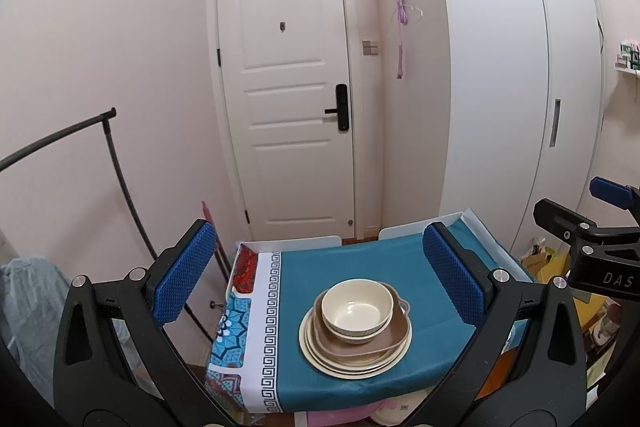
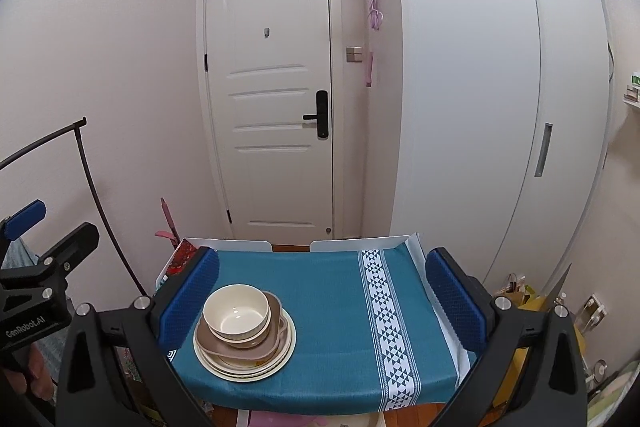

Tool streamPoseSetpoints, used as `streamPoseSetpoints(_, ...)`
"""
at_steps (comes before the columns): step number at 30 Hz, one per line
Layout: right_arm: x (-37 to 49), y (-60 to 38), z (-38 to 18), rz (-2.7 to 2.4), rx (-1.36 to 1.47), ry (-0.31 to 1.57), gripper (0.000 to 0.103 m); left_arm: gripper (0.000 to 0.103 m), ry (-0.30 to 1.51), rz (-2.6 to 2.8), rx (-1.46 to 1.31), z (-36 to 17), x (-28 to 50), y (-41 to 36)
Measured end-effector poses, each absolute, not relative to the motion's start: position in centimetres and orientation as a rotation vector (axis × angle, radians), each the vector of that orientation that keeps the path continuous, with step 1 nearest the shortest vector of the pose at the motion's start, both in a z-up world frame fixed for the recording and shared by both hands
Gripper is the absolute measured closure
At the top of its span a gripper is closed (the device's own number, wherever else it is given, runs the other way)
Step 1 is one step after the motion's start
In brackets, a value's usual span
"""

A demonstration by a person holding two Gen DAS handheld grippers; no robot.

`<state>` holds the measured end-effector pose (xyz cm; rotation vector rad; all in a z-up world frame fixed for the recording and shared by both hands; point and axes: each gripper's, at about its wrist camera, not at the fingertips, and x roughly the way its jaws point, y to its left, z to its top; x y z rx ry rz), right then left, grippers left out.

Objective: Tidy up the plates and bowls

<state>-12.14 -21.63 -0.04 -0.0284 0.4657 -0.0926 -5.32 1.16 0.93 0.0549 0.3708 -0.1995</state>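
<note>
Your left tongs are spread wide, blue pads apart, nothing between them but air; they hang above the near edge of the tabletop, aimed at the door; your right tongs are likewise spread and empty, same heading, sitting to the right of the left ones; each pair shows at the edge of the other's view, well apart.

The stack sits on the teal cloth toward the near-left part of the tabletop; from the left wrist it lies centred between the pads, lower in frame than the tips; from the right wrist it lies just beside the left pad, overlapped by it at the rim.

Stack order, bottom up: cream round plates, at least two rims visible, exact count unclear; a brown squarish dish with a small lug handle pointing right and slightly away from you, its long axis roughly across the tabletop; a cream bowl nested in another cream bowl, both upright, mouths up, sitting toward the far-left of the dish rather than centred.

A patterned white band runs near-to-far on the cloth's right side.

Beyond: white door with black handle; white wardrobe to the right; black rail to the left.
</note>
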Motion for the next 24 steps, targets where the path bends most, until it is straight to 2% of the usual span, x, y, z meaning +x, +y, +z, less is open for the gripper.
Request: streamPoseSetpoints(24,-10.9,-21.5,-0.5,-0.09,-0.026,0.481,0.0,0.0,0.367,-0.198,0.067,0.8,-4.1,2.4)
